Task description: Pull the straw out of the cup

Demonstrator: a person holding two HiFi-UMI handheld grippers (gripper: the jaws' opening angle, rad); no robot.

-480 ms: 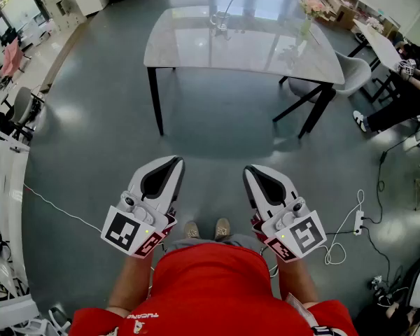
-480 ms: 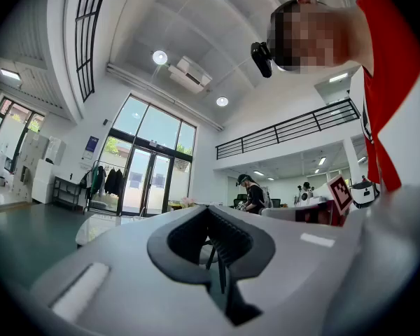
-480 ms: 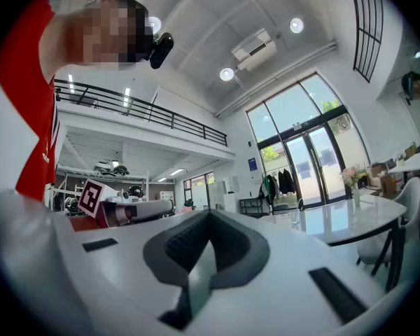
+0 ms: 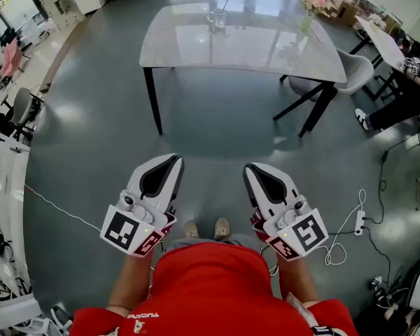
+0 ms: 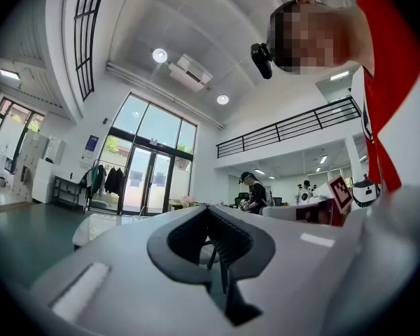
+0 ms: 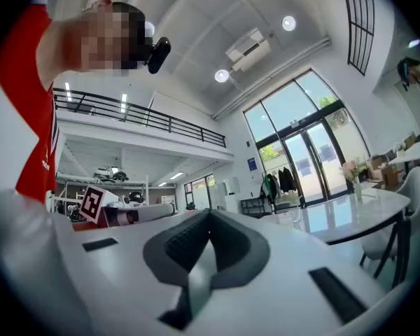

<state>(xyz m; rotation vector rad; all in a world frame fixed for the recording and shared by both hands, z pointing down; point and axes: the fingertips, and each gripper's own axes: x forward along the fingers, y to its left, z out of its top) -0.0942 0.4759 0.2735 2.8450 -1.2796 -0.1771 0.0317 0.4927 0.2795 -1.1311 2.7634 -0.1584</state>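
Up at the far edge of the table stands the clear cup, and the straw is in it, its top leaning out to the right. Further right on the same table, a vase of flowers sits near the corner.

Down close to the person, the left gripper has its jaws pressed together with nothing between them; its own view shows the tips meeting and only the room beyond. The right gripper is the same, jaws tight together and empty. Both are held side by side, pointing toward the table, well apart from the cup.

Between them and the table's near edge lies a wide stretch of bare grey floor. A chair stands at the table's right end. A white cable with a power strip lies on the floor to the right of the right gripper.
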